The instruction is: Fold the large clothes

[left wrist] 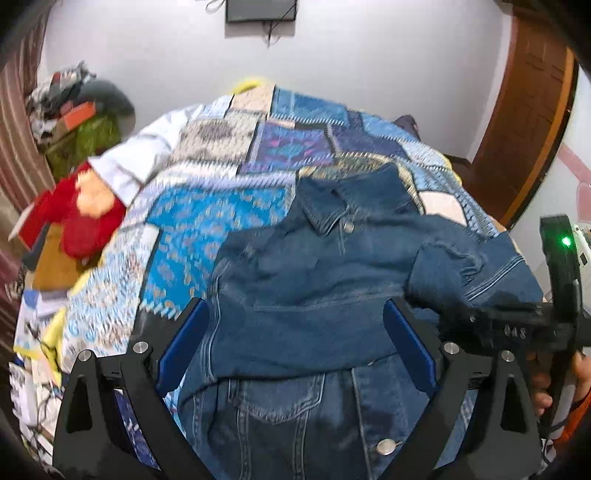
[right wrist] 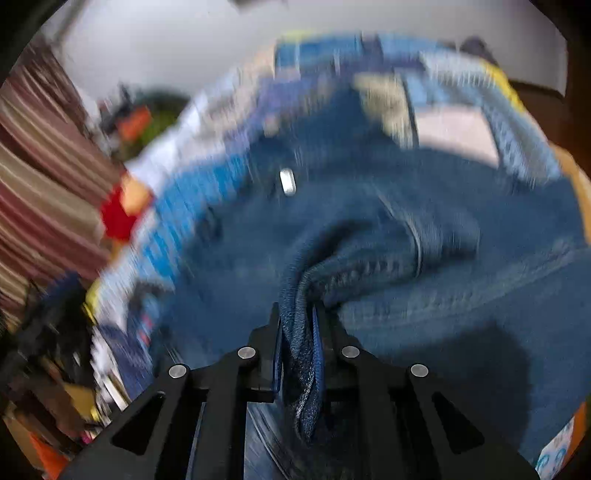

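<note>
A blue denim jacket lies on the bed, collar toward the far side, part of it folded over the front. My left gripper is open, its blue pads on either side of the jacket's folded part, holding nothing. My right gripper comes in from the right and is shut on a bunch of the jacket's denim at its right side. In the blurred right wrist view the gripper pinches a thick fold of the jacket between its pads.
The bed is covered by a blue patchwork quilt. A red plush toy lies at its left edge. Clutter is piled at the far left. A wooden door stands at the right. A dark screen hangs on the far wall.
</note>
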The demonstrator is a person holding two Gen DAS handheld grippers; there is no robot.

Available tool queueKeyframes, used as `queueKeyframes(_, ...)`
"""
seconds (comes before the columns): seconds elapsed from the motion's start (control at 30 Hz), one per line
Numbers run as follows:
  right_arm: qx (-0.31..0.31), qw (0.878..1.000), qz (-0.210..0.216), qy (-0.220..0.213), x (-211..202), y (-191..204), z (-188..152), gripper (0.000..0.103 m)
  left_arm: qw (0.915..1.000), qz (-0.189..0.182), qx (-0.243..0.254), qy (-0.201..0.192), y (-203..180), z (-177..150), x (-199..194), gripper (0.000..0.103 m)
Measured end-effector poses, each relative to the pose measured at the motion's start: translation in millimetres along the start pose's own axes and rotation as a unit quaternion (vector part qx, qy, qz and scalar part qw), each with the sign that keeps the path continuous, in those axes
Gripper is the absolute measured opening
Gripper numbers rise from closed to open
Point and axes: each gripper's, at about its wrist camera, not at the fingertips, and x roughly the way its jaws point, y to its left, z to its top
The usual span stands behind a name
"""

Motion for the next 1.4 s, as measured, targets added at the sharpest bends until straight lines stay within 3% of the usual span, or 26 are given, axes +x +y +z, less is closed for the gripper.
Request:
queueKeyframes(0.1,-0.036,0.999,-0.016,0.01,-8,1,-14,0.01,0.9998,-0.006,-0.002,0.02,-6,-3,11,0.096)
queueKeyframes(0.23,-0.034,0.999,0.005,-0.006,-44,-11,-16,0.01,0.9992,-0.027,0.016,0.024,-33,1,15,0.096)
queueKeyframes(0.4,-0.022,0.999,0.019,-0.037,-88,-35,-15,0.01,0.9947,-0.085,0.055,0.018,-88,20,12,0.096)
queueKeyframes(0.53,-0.023,0.999,0.021,-0.022,-80,-50,-26,0.01,0.9866,-0.135,0.088,0.023,-132,30,24,0.096)
queueKeyframes(0.63,-0.022,0.999,0.022,0.008,-59,-55,-35,0.01,0.9848,-0.118,0.104,0.073,-151,28,63,0.096)
queueKeyframes(0.73,-0.035,0.999,0.026,-0.003,-57,-55,-45,0.01,0.9802,-0.085,0.113,0.139,-158,12,110,0.096)
queueKeyframes(0.83,-0.049,0.998,0.024,-0.003,-61,-56,-53,0.011,0.9779,-0.09,0.11,0.154,-154,-1,127,0.098)
queueKeyframes(1.0,-0.061,0.998,0.025,-0.008,-82,-62,-70,0.012,0.9791,-0.09,0.095,0.156,-143,-9,137,0.103)
queueKeyframes(1.13,-0.056,0.998,0.027,-0.02,-111,-74,-82,0.012,0.9826,-0.058,0.093,0.15,-137,0,129,0.102)
queueKeyframes(1.23,-0.052,0.997,-0.046,-0.045,-135,-86,-87,0.012,0.9861,-0.043,0.105,0.121,-139,13,107,0.1)
queueKeyframes(1.4,0.003,0.993,-0.091,-0.077,-164,-126,-87,0.012,0.9838,-0.103,0.114,0.093,-166,32,76,0.1)
